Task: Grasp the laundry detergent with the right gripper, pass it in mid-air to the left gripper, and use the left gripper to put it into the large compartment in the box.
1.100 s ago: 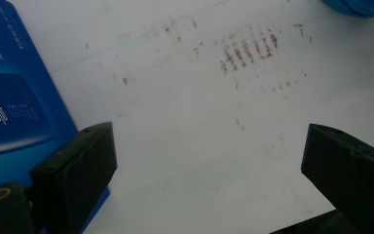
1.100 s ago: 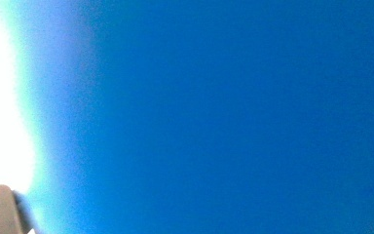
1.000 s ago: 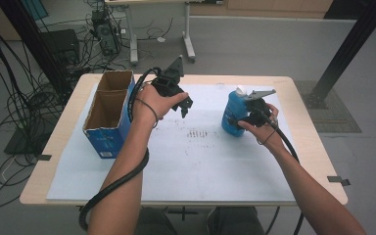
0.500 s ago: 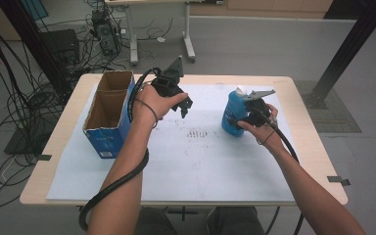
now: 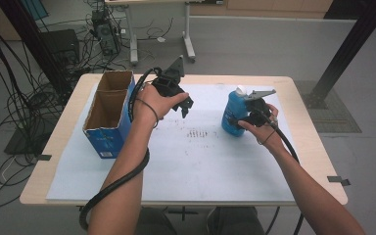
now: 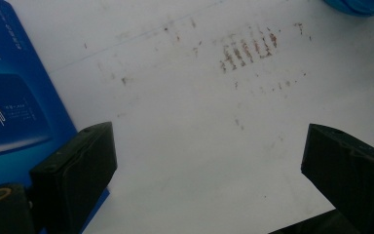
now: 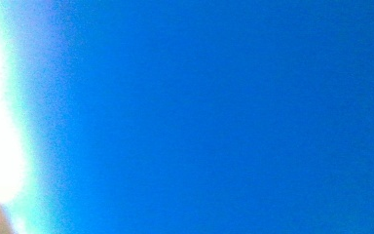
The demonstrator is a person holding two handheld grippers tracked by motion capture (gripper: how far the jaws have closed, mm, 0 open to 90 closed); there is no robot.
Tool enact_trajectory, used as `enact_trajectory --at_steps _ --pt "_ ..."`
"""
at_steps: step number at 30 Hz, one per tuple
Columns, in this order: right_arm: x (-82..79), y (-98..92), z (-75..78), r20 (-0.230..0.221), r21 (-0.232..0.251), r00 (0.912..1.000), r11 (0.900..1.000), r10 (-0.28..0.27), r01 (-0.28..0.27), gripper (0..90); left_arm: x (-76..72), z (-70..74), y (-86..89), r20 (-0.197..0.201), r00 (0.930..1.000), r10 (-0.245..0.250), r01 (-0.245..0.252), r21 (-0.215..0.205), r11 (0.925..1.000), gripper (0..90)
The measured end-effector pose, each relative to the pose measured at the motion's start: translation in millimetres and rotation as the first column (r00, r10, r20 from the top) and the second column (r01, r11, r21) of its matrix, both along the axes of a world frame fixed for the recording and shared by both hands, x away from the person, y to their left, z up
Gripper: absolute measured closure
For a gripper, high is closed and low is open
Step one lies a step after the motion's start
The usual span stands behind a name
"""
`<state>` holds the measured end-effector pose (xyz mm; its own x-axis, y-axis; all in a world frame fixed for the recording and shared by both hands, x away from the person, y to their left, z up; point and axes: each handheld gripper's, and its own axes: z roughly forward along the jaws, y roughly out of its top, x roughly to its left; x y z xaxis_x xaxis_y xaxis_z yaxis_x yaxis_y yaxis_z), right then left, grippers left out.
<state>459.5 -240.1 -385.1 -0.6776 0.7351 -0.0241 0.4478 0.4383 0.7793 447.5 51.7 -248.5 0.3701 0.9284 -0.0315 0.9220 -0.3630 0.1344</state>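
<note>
A blue bottle (image 5: pixel 233 116) with a white cap stands upright on the white mat (image 5: pixel 191 161), right of centre. My right gripper (image 5: pixel 247 117) is closed around its side, and the bottle's blue wall (image 7: pixel 199 117) sits right against the camera in the right gripper view, hiding the jaws. My left gripper (image 5: pixel 186 105) hovers above the mat just right of the box, open with nothing between its fingers (image 6: pixel 85 156). In the left gripper view the gripper (image 6: pixel 209 146) looks down on the stained mat, with the bottle's base (image 6: pixel 360 5) at the top right.
An open blue cardboard box (image 5: pixel 106 139) with two compartments stands at the table's left; its side (image 6: pixel 14 97) shows beside my left jaw. Brown smudges (image 5: pixel 196 133) mark the mat's middle. Cables and desk legs lie on the floor beyond the table.
</note>
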Motion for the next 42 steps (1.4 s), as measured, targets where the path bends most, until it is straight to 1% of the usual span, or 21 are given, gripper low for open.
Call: enact_trajectory --at_steps 29,37,42 --pt "0.8 0.3 -1.7 0.003 0.003 1.0 1.0 -0.004 0.004 4.2 0.0 -0.5 1.8 -0.002 1.0 0.004 -0.004 -0.001 1.0 6.4" --pt "1.1 0.1 -2.0 0.005 0.006 1.0 1.0 -0.006 0.006 9.2 -0.1 -0.4 2.2 0.002 1.0 0.005 -0.005 -0.001 1.0 6.4" --pt "2.0 -1.2 -2.3 0.003 0.011 0.9999 1.0 -0.013 0.013 12.8 -0.4 -1.1 3.1 -0.002 1.0 0.004 -0.004 -0.001 1.0 6.4"
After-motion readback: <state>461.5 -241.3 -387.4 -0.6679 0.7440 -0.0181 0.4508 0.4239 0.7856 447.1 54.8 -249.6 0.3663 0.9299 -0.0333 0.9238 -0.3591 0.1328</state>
